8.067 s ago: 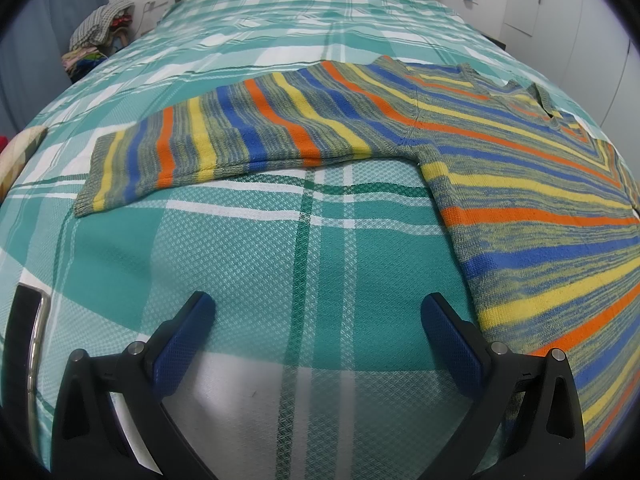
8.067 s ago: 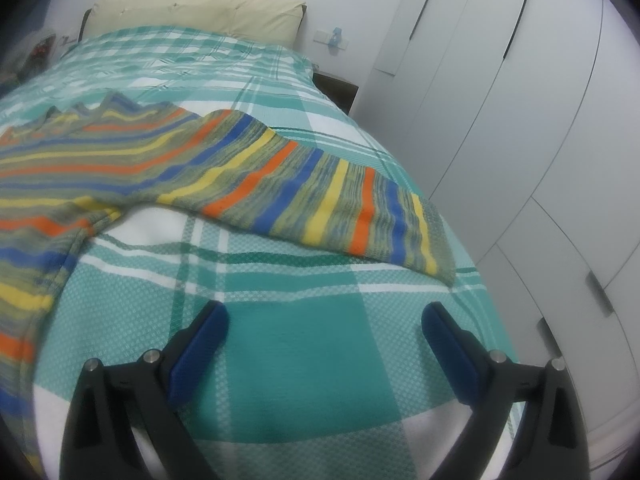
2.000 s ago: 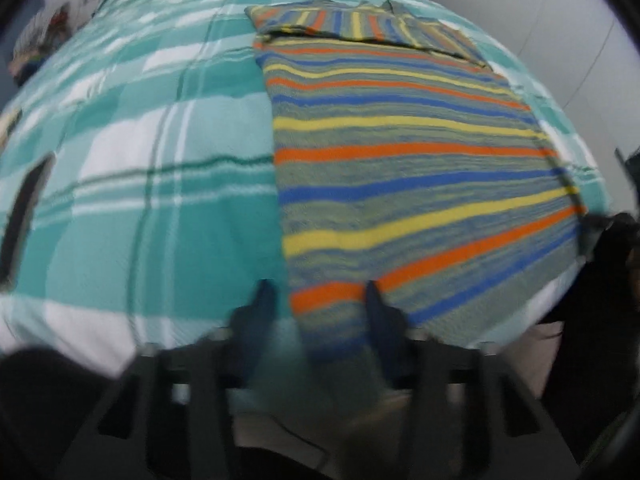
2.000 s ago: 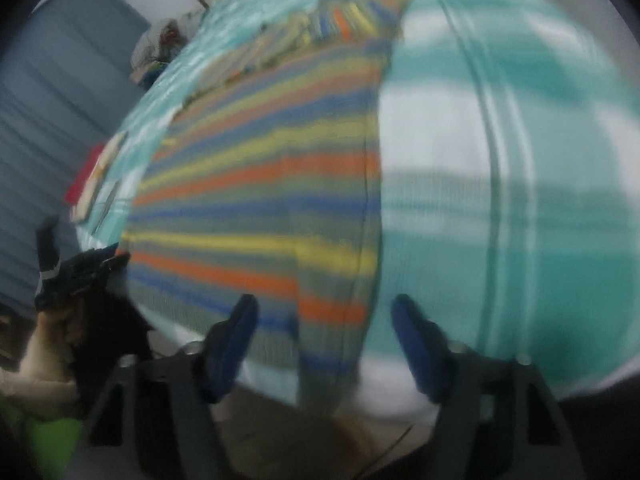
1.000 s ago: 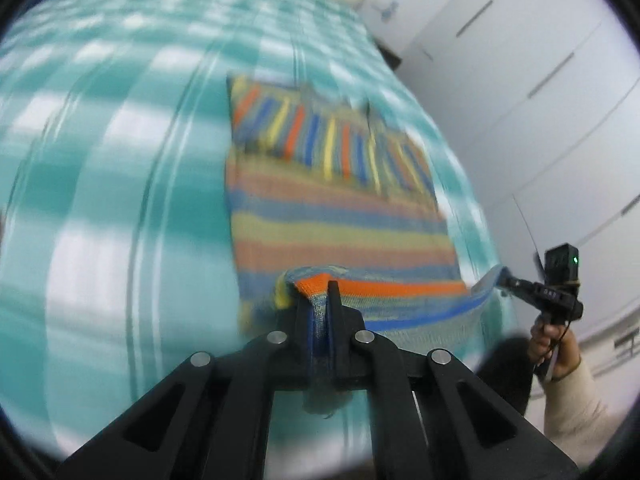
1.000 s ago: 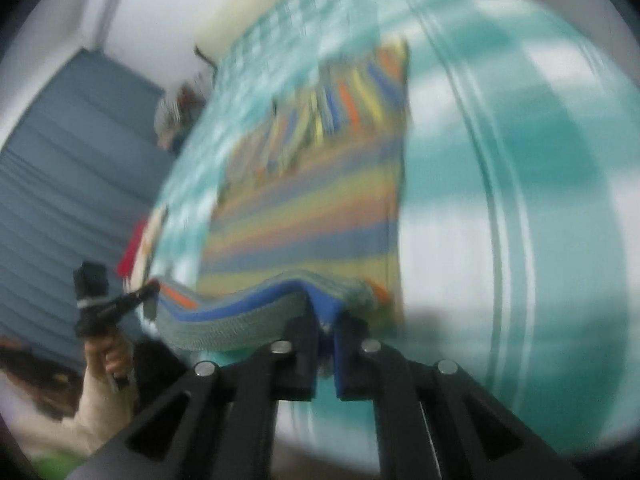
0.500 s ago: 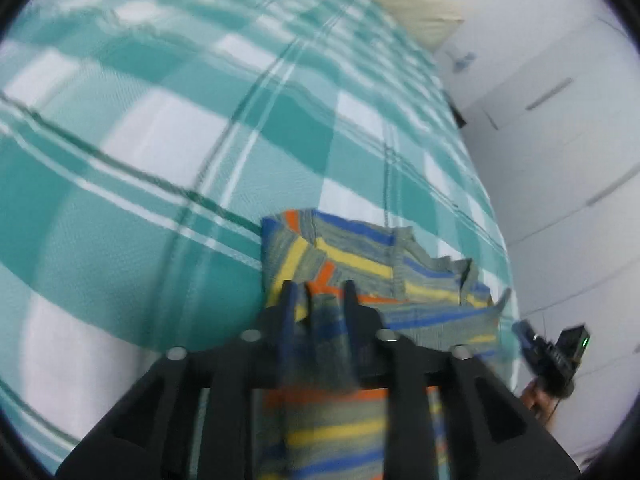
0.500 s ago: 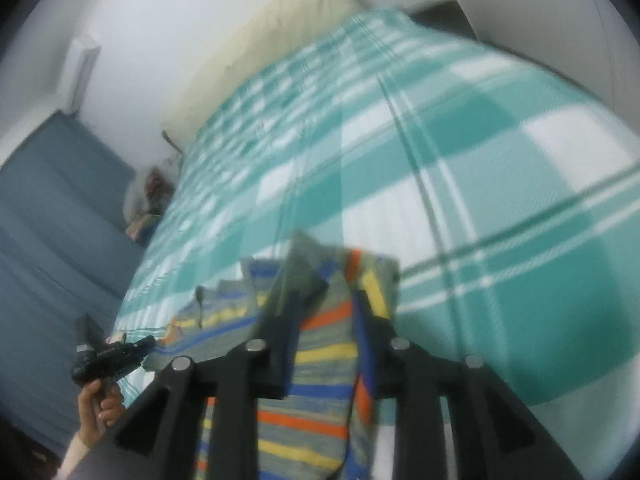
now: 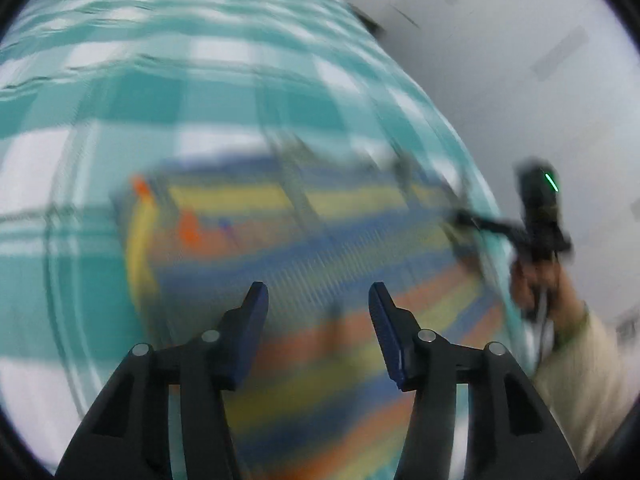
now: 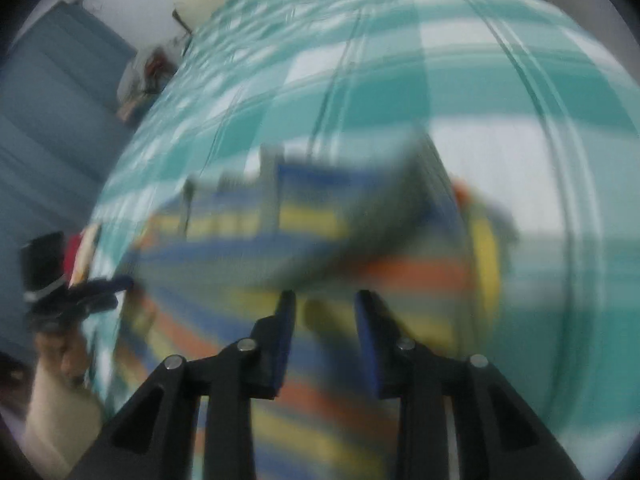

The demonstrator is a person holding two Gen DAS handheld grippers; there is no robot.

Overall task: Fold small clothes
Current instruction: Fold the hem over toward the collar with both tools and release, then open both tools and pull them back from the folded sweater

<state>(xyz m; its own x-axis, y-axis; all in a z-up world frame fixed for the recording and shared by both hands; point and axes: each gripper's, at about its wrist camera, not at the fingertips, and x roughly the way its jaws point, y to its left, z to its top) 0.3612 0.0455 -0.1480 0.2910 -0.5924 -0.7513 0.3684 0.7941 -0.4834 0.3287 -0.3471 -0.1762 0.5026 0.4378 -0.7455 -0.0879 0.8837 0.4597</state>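
The striped sweater (image 9: 304, 240), orange, yellow, blue and grey, lies folded on the green plaid bed; both views are blurred by motion. My left gripper (image 9: 318, 300) is open and empty above the sweater's near part. My right gripper (image 10: 325, 308) is open a little and empty over the same sweater (image 10: 280, 248). Each view shows the other hand-held gripper at the sweater's far side, the right one (image 9: 538, 216) and the left one (image 10: 68, 292).
The plaid bedspread (image 9: 168, 92) stretches beyond the sweater. White wardrobe doors (image 9: 540, 60) stand to the right. A blue curtain (image 10: 48, 120) and a pile of clothes (image 10: 148, 72) are at the left, a pillow at the bed's head.
Both grippers carried the sweater's bottom hem up over its top, then opened and let go. The sweater now lies folded in half and both grippers are drawing back.
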